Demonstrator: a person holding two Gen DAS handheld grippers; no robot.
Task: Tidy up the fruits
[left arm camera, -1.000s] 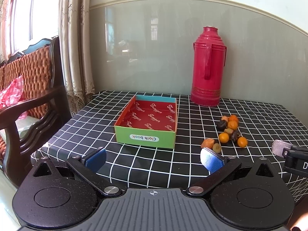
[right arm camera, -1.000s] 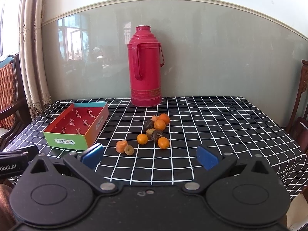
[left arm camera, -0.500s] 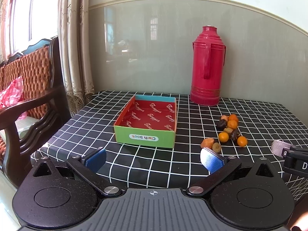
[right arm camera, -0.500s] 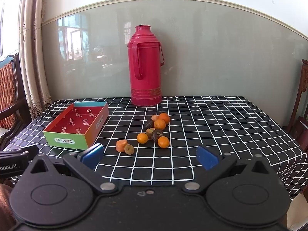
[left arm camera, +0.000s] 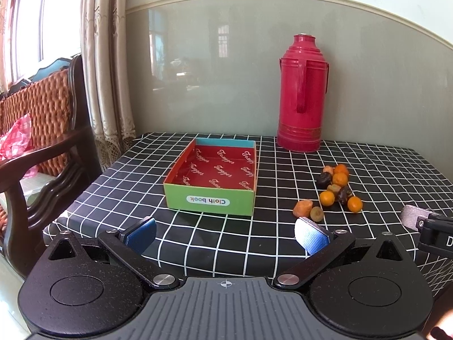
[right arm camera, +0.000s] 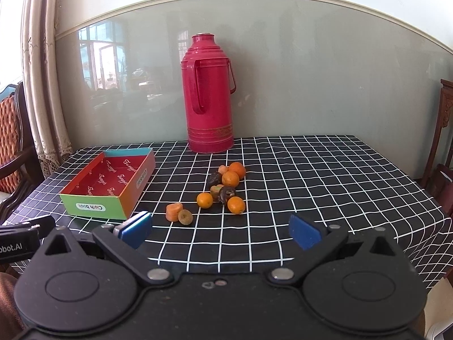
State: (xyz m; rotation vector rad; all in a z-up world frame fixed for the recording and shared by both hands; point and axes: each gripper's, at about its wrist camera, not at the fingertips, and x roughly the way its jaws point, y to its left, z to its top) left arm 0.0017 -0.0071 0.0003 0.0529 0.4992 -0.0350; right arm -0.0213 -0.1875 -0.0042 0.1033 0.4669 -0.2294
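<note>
A cluster of small fruits [left arm camera: 337, 188] lies on the black checked tablecloth: orange ones, dark ones and brownish ones; it also shows in the right wrist view [right arm camera: 223, 188]. An empty open box [left arm camera: 212, 181] with a red inside and green front stands left of them, and shows in the right wrist view [right arm camera: 109, 182]. My left gripper [left arm camera: 226, 233] is open and empty above the table's front edge, short of the box. My right gripper [right arm camera: 220, 229] is open and empty, short of the fruits.
A tall red thermos flask [left arm camera: 301, 97] stands at the back by the wall, also in the right wrist view [right arm camera: 209, 96]. A wooden chair [left arm camera: 42, 147] with a pink bag is at the left. Another chair [right arm camera: 444, 147] is at the right.
Both views show almost the same scene; the grippers have drifted only slightly, both still open.
</note>
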